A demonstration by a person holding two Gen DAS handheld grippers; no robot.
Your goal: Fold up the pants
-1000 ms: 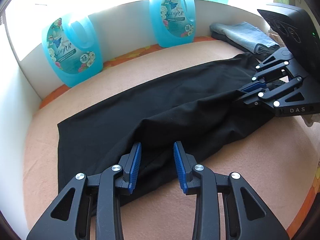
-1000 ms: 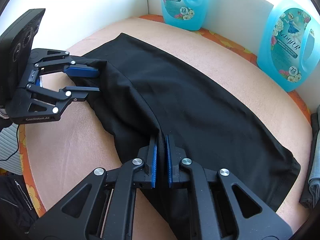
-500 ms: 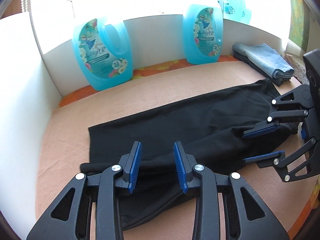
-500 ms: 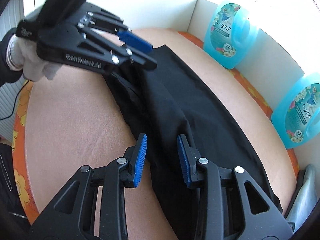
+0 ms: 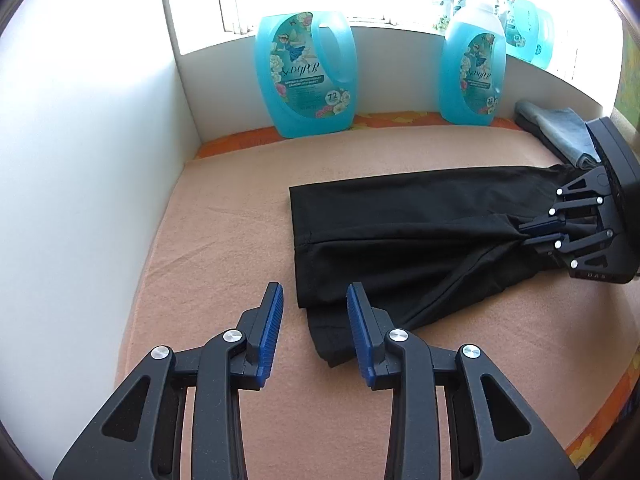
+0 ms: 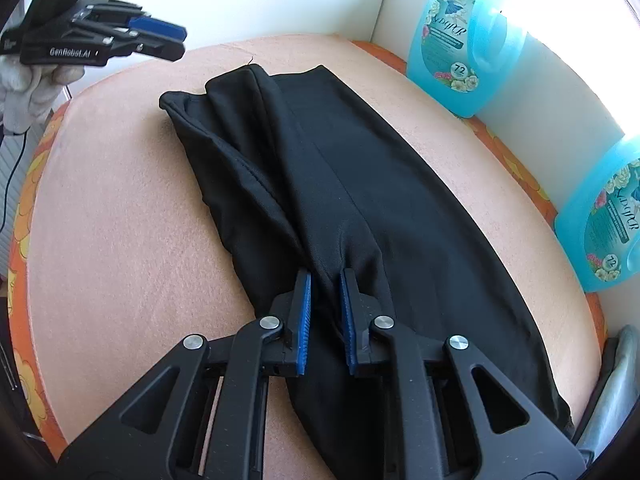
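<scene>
Black pants (image 5: 400,240) lie folded lengthwise on the peach cloth, leg ends toward the left side; they also show in the right wrist view (image 6: 340,168). My left gripper (image 5: 314,294) is open and empty, held above the cloth just short of the leg ends. In the right wrist view it (image 6: 160,36) hangs above the far end of the pants. My right gripper (image 6: 324,280) has its jaws narrowly apart around a bunched fold of the pants near the waist. In the left wrist view it (image 5: 536,232) looks closed on the fabric.
Two blue detergent bottles (image 5: 306,76) (image 5: 472,76) stand against the white back wall. A folded grey-blue garment (image 5: 560,132) lies at the far right corner. A white side wall (image 5: 80,200) bounds the left. The orange patterned edge (image 6: 24,184) borders the cloth.
My left gripper has let go of the leg ends and drawn back and up. My right gripper opened, then closed down again on the fabric near the waist.
</scene>
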